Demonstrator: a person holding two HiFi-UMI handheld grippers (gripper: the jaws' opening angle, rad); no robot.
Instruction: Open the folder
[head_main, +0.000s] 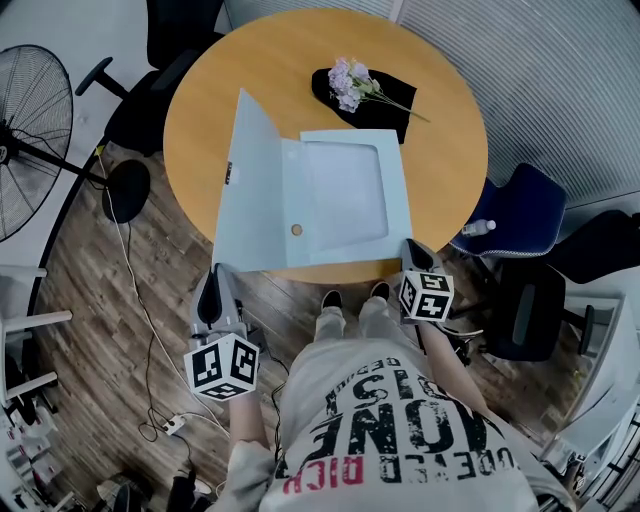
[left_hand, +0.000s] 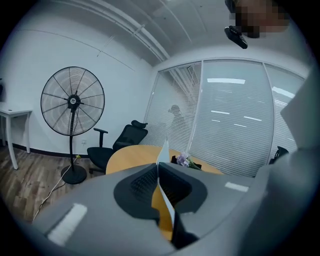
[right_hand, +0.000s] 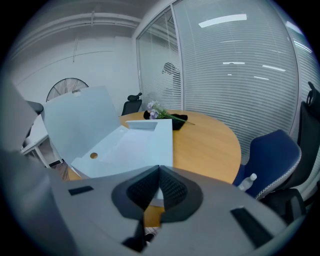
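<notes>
Clearly the folder (head_main: 340, 200) lies open on the round wooden table (head_main: 200, 110), close to the edge nearest to the person. It is light blue. Its right part rests flat on the table, with a pocket panel on it and a small round hole near the fold. Its left cover (head_main: 245, 180) stands up from the fold and is tilted to the left.

The left tool (head_main: 222, 272) is pressed together on the low near corner of this raised cover. In the left gripper view the thin sheet (left_hand: 163, 155) runs edge-on between the two dark pads (left_hand: 142, 185), which pinch it from both sides. The right tool (head_main: 412, 250) is at the near right corner of the flat part. In the right gripper view its jaws meet, and a pale strip of the folder (right_hand: 130, 145) shows between them, so it pinches that corner.

At the far side of the table a bunch of pale purple flowers (head_main: 350, 85) lies on a black cloth (head_main: 385, 110), well apart from the folder. A standing fan (head_main: 30, 120) is on the wooden floor at the left, beside a black office chair (head_main: 150, 90). At the right is a blue chair (head_main: 515, 210) with a small bottle (head_main: 482, 228) on its seat.
</notes>
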